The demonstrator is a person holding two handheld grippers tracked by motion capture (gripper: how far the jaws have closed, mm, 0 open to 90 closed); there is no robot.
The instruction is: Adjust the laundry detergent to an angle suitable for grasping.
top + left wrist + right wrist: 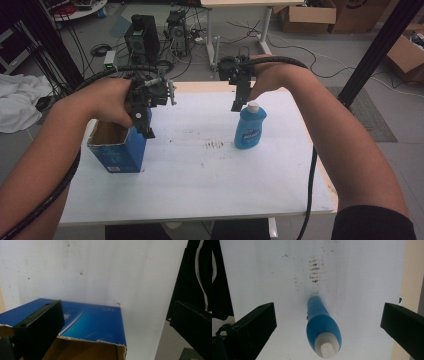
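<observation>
Overhead, in the high view, a white table (200,170) carried two things. An open-topped blue carton (117,147) stood near its left edge, and a blue bottle (250,126) with a white cap stood upright right of the middle, toward the far edge. The left gripper (145,122) hung at the carton's far right corner, its jaws low over the rim. The right gripper (239,102) hovered just beside the bottle's cap, on its left and far side, not touching it as far as I could tell. Dark smudges (214,144) marked the tabletop between the two things.

In the left gripper view, the jaws stood spread wide with nothing pinched. The carton (92,322) sat below the left jaw, its torn cardboard rim at the bottom; the picture cut off its inside, so what it held I could not tell.

In the right gripper view, the jaws were likewise spread wide, and the bottle (322,325) stood between them but clear of both, seen from above, cap nearest. Its label was out of sight from that angle.

Risk, as I judged it: the bottle was tall and narrow, so a jaw coming down off-centre could knock it over or push it toward the far edge. The left jaw could also catch the ragged rim and drag the light carton.
</observation>
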